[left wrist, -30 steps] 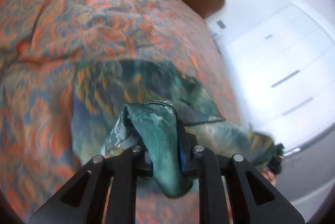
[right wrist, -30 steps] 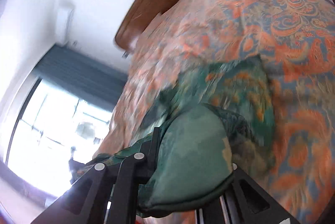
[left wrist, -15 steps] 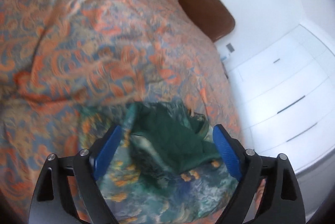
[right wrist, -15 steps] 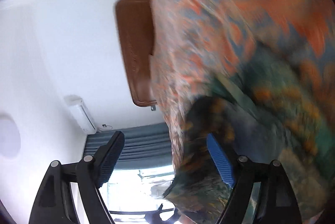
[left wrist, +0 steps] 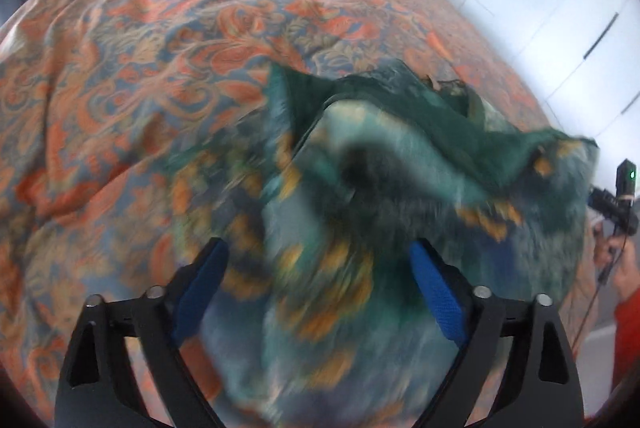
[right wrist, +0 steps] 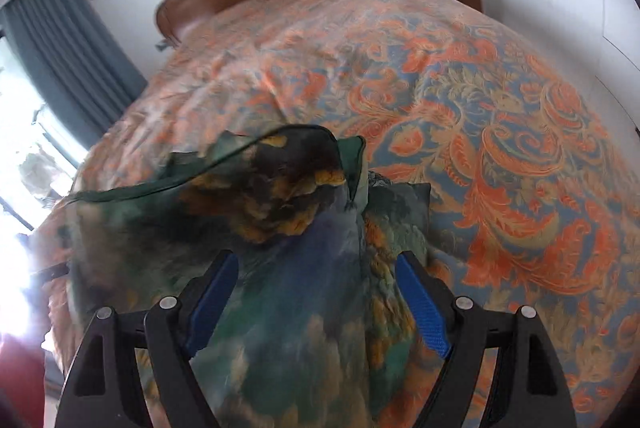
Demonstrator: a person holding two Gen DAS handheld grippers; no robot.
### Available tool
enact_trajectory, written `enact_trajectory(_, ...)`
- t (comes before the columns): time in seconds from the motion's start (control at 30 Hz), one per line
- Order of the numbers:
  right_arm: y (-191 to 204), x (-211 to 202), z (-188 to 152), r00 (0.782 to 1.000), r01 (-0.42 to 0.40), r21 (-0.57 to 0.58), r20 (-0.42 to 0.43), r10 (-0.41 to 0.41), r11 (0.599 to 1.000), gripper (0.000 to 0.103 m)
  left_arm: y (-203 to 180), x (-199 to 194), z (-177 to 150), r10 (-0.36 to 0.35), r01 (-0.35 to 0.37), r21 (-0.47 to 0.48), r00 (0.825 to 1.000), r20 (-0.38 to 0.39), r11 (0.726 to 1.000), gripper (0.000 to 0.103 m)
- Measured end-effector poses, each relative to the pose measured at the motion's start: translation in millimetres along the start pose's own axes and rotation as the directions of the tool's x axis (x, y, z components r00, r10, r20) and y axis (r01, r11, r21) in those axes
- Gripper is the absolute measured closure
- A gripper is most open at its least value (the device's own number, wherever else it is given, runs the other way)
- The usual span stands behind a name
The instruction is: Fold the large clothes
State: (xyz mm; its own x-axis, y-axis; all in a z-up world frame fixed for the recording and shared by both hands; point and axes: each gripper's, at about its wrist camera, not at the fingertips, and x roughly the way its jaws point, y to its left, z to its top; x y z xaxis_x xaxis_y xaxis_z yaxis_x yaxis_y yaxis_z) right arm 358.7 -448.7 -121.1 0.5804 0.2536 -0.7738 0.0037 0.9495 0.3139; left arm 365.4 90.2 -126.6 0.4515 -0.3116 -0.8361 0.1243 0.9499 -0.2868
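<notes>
Lying rumpled on the bed's orange bedspread (right wrist: 500, 116), the green patterned garment (left wrist: 400, 188) sits beneath both tools. The left tool (left wrist: 316, 280) and right tool (right wrist: 316, 288) gape wide, gripping nothing.

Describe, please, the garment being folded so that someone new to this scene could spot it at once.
Start from the bed, whose orange paisley cover fills both views. On its near part, just ahead of both open tools, lies the garment. It alone is dark green with mustard-yellow patches and a green piped edge.
</notes>
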Motion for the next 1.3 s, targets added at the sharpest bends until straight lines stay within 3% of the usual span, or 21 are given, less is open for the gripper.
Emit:
enact_trajectory(0.03,-0.1,10.4,1.9,1.0,0.005,0.024,-0.01,-0.005,1.0,0.021,-3.9,4.8,3.7,0.013,-0.013,-0.001,1.0,0.002,1.0,0.029)
enact_trajectory(0.07,0.3,18.0,3.7,1.0,0.008,0.041,-0.023,-0.007,0.999,0.025,-8.9,9.6,8.6,0.041,-0.041,-0.001,0.999,0.005,0.999,0.055)
enact_trajectory(0.1,2.0,25.8,3.6,0.999,0.007,0.052,-0.033,-0.005,0.999,0.035,-10.7,12.2,10.4,0.068,-0.068,-0.005,0.998,0.004,0.998,0.088)
enact_trajectory(0.13,5.4,31.4,3.4,0.999,0.011,0.049,-0.04,-0.009,0.999,0.06,-12.5,12.5,12.3,0.087,-0.086,-0.01,0.996,0.006,0.996,0.091)
enact_trajectory(0.17,9.7,33.3,3.4,0.997,0.061,0.035,-0.041,-0.059,0.998,0.078,-14.2,8.4,12.4,0.111,-0.11,-0.009,0.994,0.022,0.994,0.092)
enact_trajectory(0.23,13.5,29.4,4.2,0.994,0.113,0.027,-0.012,-0.112,0.993,0.087,-15.3,-2.4,10.6,0.14,-0.139,-0.005,0.989,0.048,0.99,0.094)
enact_trajectory(0.43,37.8,-9.7,15.9,0.968,0.224,-0.05,0.125,-0.216,0.973,0.092,-19.6,-46.1,26.4,0.158,-0.152,-0.049,0.972,0.175,0.987,0.095)
enact_trajectory(0.6,78.2,-27.0,55.6,0.92,0.299,-0.094,0.291,-0.261,0.95,0.093,-38.6,-58.0,58.7,0.242,-0.234,-0.065,0.913,0.329,0.97,0.095)
enact_trajectory(0.7,89.3,-22.9,77.1,0.892,0.335,-0.085,0.349,-0.287,0.938,0.093,-37.0,-28.5,68.7,0.322,-0.32,-0.066,0.877,0.356,0.945,0.095)
enact_trajectory(0.73,88.7,-15.1,82.1,0.884,0.354,-0.085,0.354,-0.304,0.931,0.093,-32.3,-13.4,69.1,0.344,-0.341,-0.069,0.876,0.34,0.938,0.095)
enact_trajectory(0.77,86.9,-7.2,83.8,0.88,0.371,-0.085,0.351,-0.32,0.925,0.093,-24.9,2.0,68.4,0.353,-0.347,-0.075,0.882,0.312,0.935,0.095)
enact_trajectory(0.83,72.3,26.6,83.0,0.881,0.407,-0.087,0.3,-0.366,0.909,0.093,1.2,42.1,58.7,0.341,-0.325,-0.107,0.913,0.223,0.94,0.094)
enact_trajectory(0.93,41.9,83.6,65.7,0.911,0.397,-0.087,0.16,-0.381,0.914,0.093,26.4,82.1,33.2,0.298,-0.276,-0.142,0.938,0.175,0.951,0.091)
enact_trajectory(1.03,17.6,119.3,40.6,0.941,0.331,-0.063,0.09,-0.325,0.941,0.091,29.8,90.7,19.6,0.275,-0.247,-0.152,0.94,0.201,0.957,0.089)
enact_trajectory(1.17,-4.9,134.9,33.4,0.967,0.24,0.014,0.082,-0.24,0.971,0.086,35.3,94.9,17.6,0.256,-0.225,-0.164,0.944,0.208,0.961,0.086)
enact_trajectory(1.3,-14.6,139.9,32.1,0.979,0.185,0.048,0.08,-0.188,0.982,0.086,38.4,100.6,16.2,0.246,-0.212,-0.171,0.945,0.216,0.962,0.085)
